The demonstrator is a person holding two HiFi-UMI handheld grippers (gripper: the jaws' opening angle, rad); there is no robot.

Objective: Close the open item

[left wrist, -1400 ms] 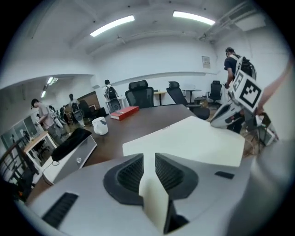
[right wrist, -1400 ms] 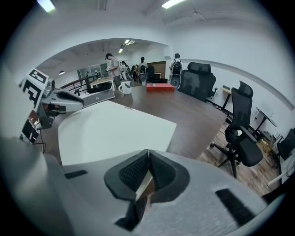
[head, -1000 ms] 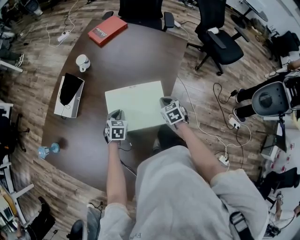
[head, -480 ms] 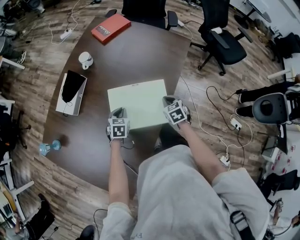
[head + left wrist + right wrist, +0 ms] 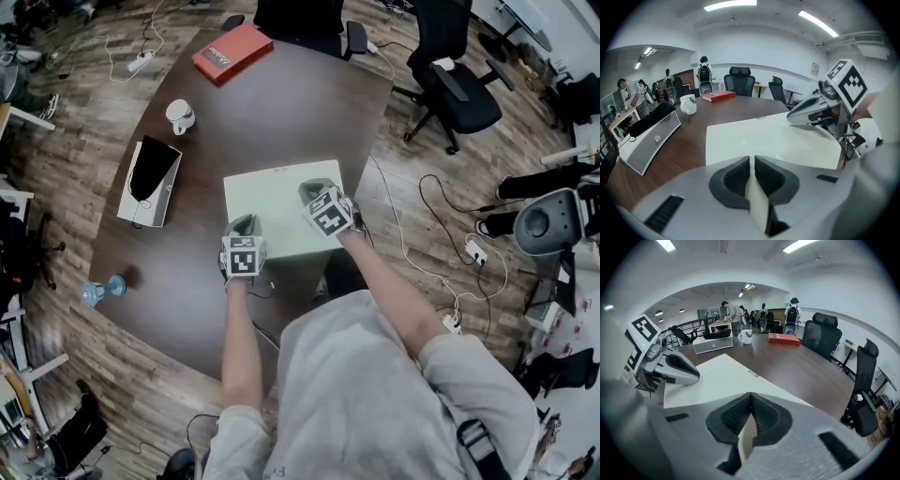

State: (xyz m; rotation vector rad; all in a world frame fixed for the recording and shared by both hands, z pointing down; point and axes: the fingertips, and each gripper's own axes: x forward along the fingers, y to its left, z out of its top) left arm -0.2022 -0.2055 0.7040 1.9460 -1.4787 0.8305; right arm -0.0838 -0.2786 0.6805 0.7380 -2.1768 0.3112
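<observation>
Pale card edge sits pinched in my left gripper (image 5: 752, 165) and my right gripper (image 5: 751, 403), both clamped on it. The box (image 5: 277, 202) it belongs to spreads ahead, long axis crosswise, mid-table (image 5: 281, 103).

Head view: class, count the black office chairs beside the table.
2: far chair at the table's far end; side chair off its right edge. More may be out of frame.
</observation>
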